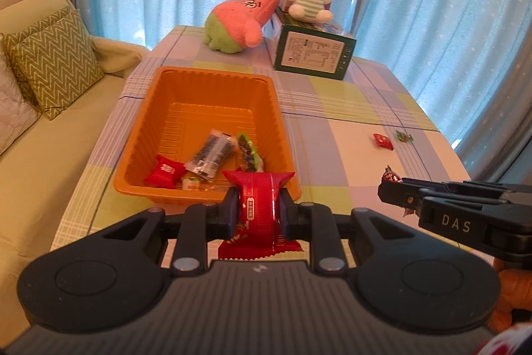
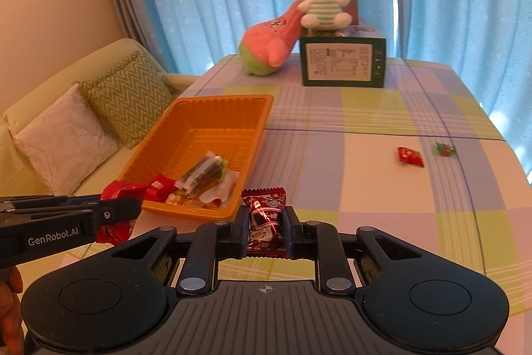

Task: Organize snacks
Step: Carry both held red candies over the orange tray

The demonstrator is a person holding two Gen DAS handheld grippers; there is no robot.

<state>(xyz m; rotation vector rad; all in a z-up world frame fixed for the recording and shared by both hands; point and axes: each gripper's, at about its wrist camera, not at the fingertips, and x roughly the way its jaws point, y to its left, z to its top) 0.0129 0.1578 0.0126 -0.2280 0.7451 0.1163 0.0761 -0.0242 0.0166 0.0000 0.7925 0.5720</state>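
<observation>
- Left claw [image 1: 258, 211] was clamped on a red snack packet [image 1: 257, 205], held just short of the near rim of the orange tray [image 1: 212, 82].
- Right claw [image 2: 265, 227] gripped a dark red foil candy [image 2: 264, 222] above the surface [image 2: 365, 122], near the tray's near right corner.
- Tray sat by the surface's left edge, holding a red candy [image 1: 165, 170], a dark clear-wrapped bar [image 1: 211, 157] and a green-edged wrapper [image 1: 247, 148].
- Two loose candies, one red [image 2: 409, 156], one green [image 2: 444, 149], lay toward the right edge.
- Two plush toys and a green box [image 2: 342, 62] stood at the far edge.
</observation>
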